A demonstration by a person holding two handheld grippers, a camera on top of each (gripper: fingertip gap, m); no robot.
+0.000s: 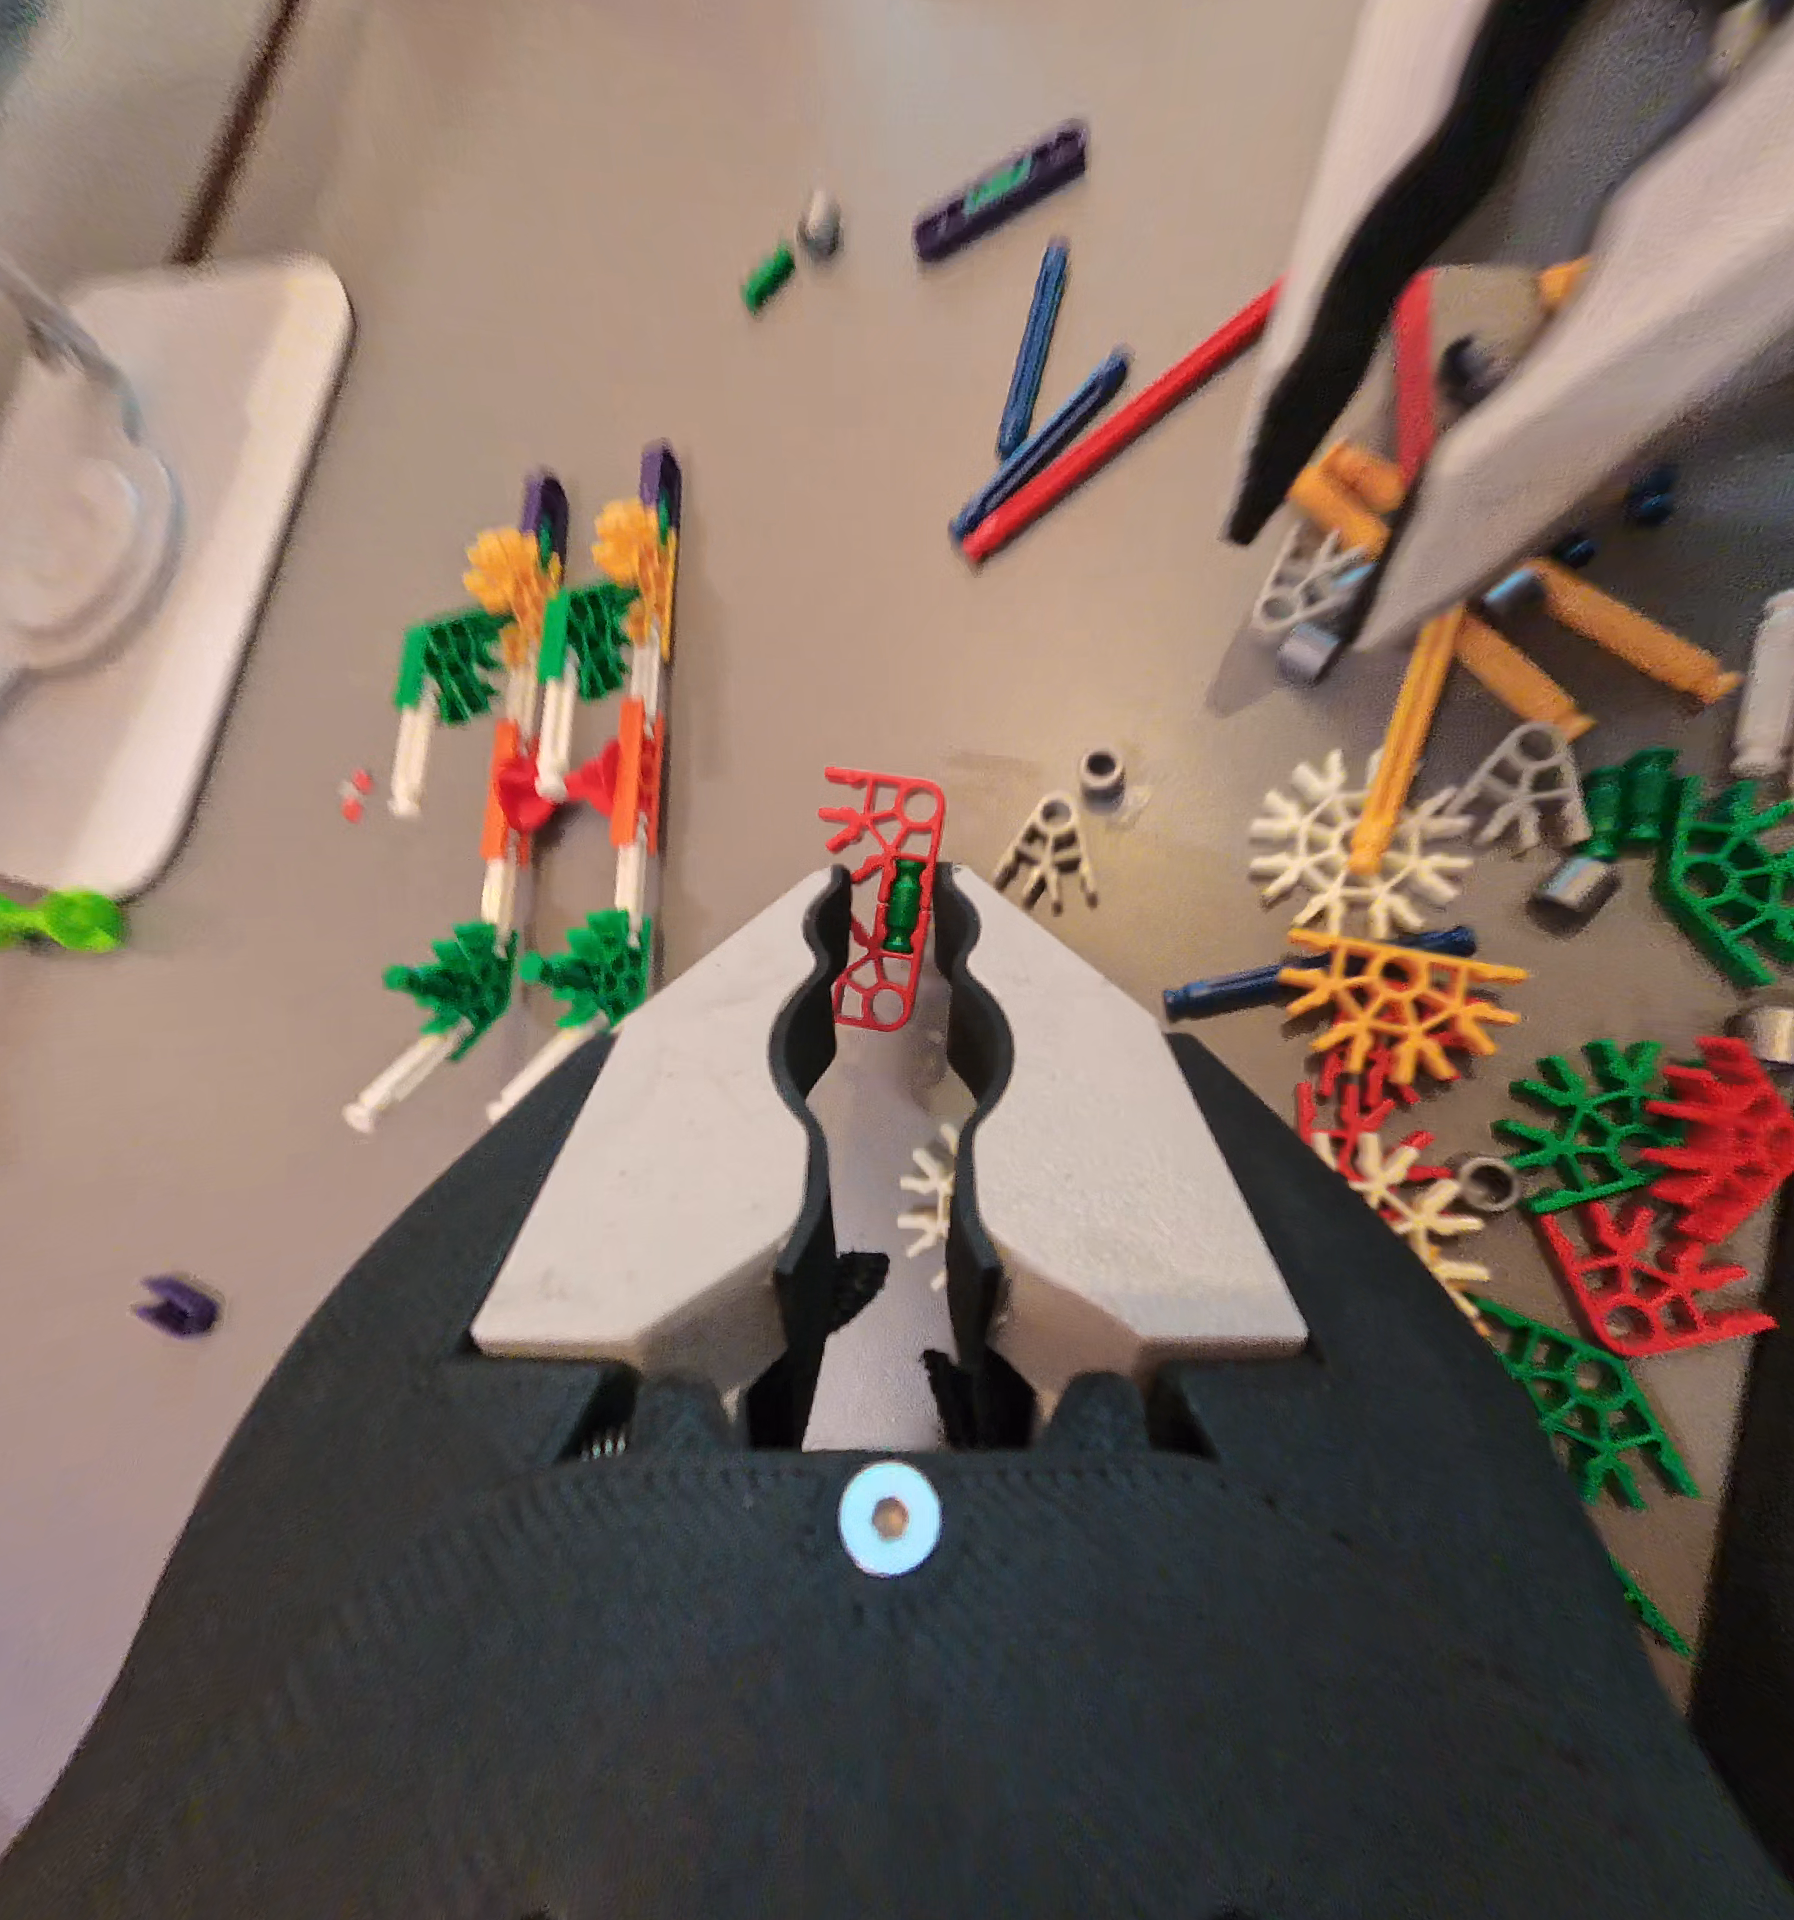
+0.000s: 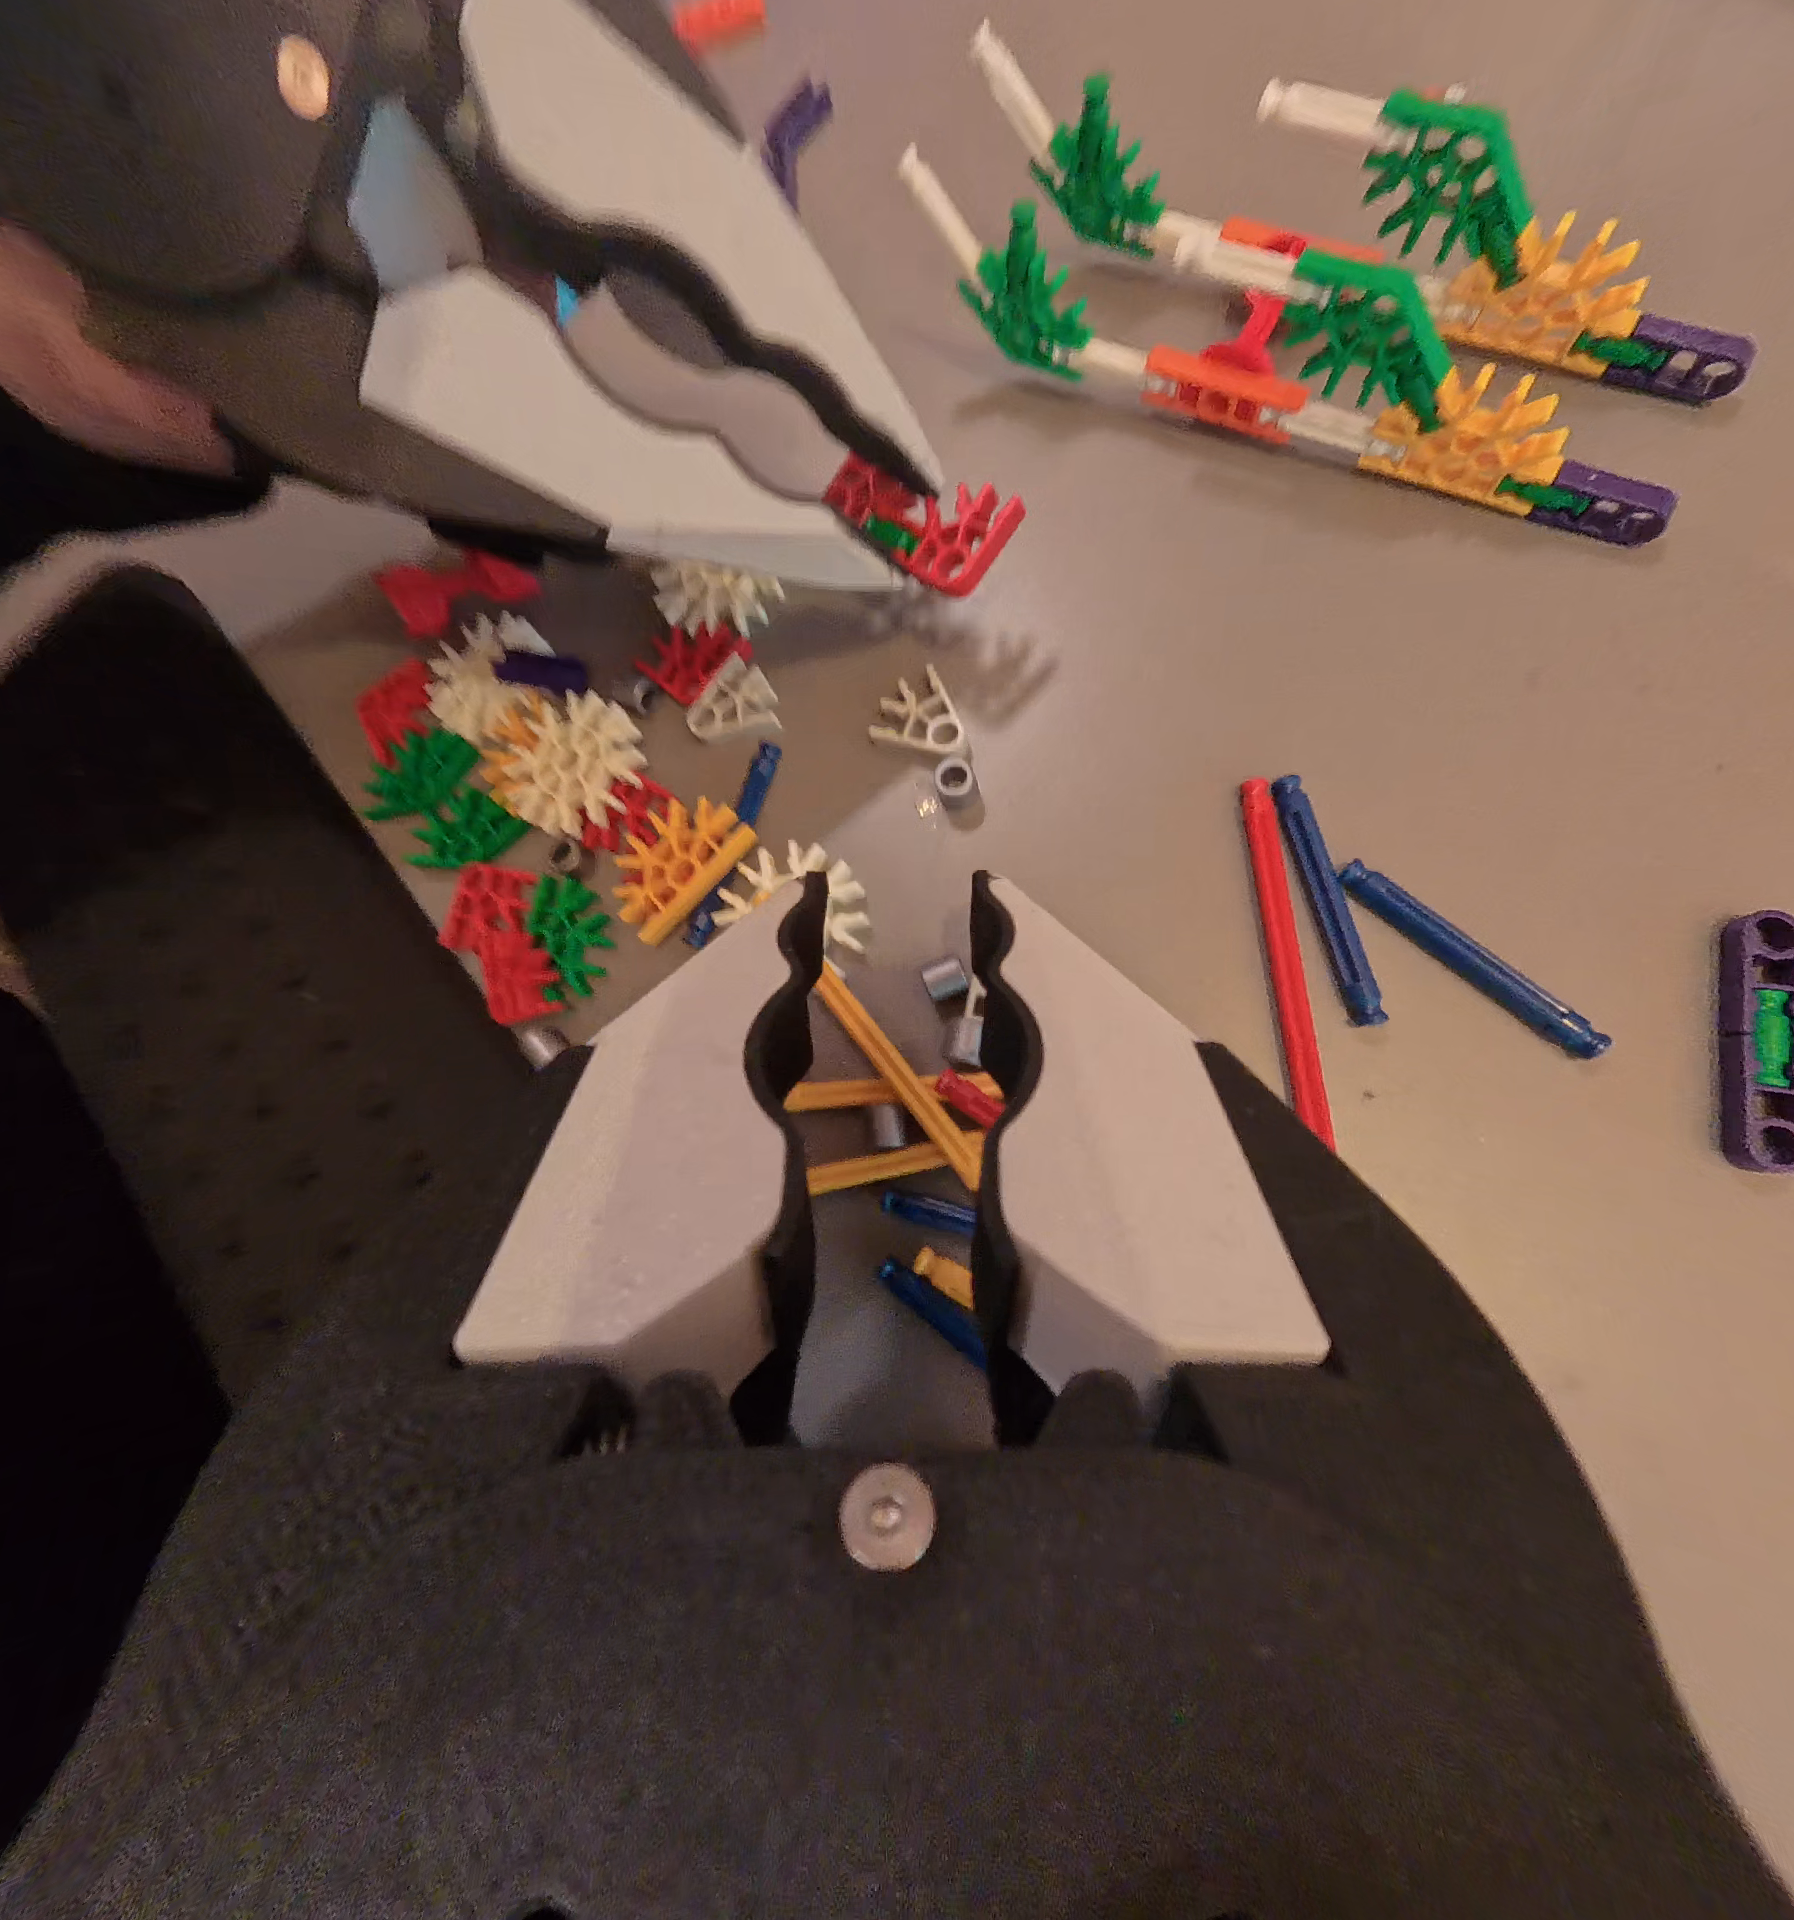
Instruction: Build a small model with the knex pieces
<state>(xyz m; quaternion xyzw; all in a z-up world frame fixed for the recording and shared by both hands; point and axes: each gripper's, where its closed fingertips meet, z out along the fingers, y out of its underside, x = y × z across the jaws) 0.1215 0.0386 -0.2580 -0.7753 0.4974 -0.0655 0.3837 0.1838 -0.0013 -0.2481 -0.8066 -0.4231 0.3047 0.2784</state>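
My left gripper [image 1: 893, 883] is shut on a red lattice connector [image 1: 888, 831] with a short green rod [image 1: 903, 909] clipped in it, held above the grey table. It also shows in the right wrist view [image 2: 908, 535], with the red connector [image 2: 960, 545] sticking out of its tips. My right gripper [image 2: 898, 888] is open and empty, hovering over crossed yellow rods [image 2: 893, 1070], grey spacers and short blue rods. In the left wrist view it [image 1: 1319, 582] hangs at the upper right above the yellow rods [image 1: 1412, 717].
A two-rail built model [image 1: 560, 748] [image 2: 1340, 312] lies on the table. A pile of loose connectors [image 1: 1495, 1039] [image 2: 560, 769] lies by a dark edge. Red and blue rods [image 2: 1288, 956], a purple block [image 2: 1766, 1039] and a white tray [image 1: 197, 520] lie around. There is about 8 cm between the tips of the two grippers. My right tips are roughly 15 cm from the purple block [image 2: 1766, 1039]. My left wrist view [image 1: 1002, 190] looks at it from another angle.
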